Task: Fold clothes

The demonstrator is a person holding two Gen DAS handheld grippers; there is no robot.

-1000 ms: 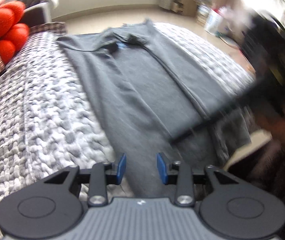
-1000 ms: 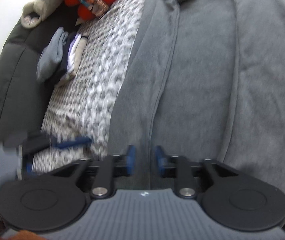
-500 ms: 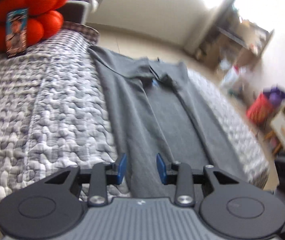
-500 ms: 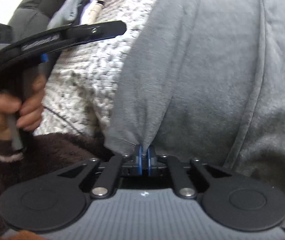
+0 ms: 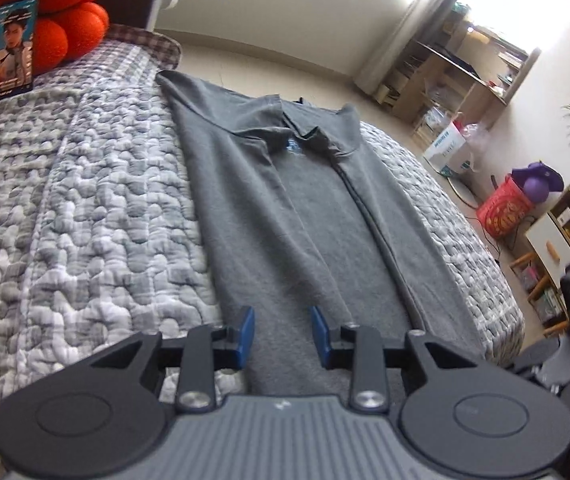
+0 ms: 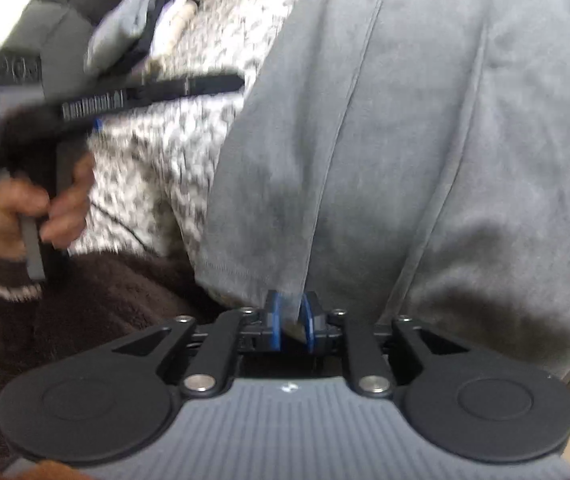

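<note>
1. The right hand-held gripper [image 6: 290,322] has the bottom hem of the grey shirt [image 6: 405,140] between its blue pads [image 6: 273,320]; its jaws are opening, with a small gap visible beside the cloth.
2. The left hand-held gripper [image 5: 281,334] hovers half open over the same hem and holds nothing.
3. The shirt [image 5: 285,208] lies flat along the bed [image 5: 85,220], both sides already folded inward.
4. I judge the lengthwise fold is in hand: both grippers must pinch the hem and carry it toward the collar [image 5: 305,128].
</note>
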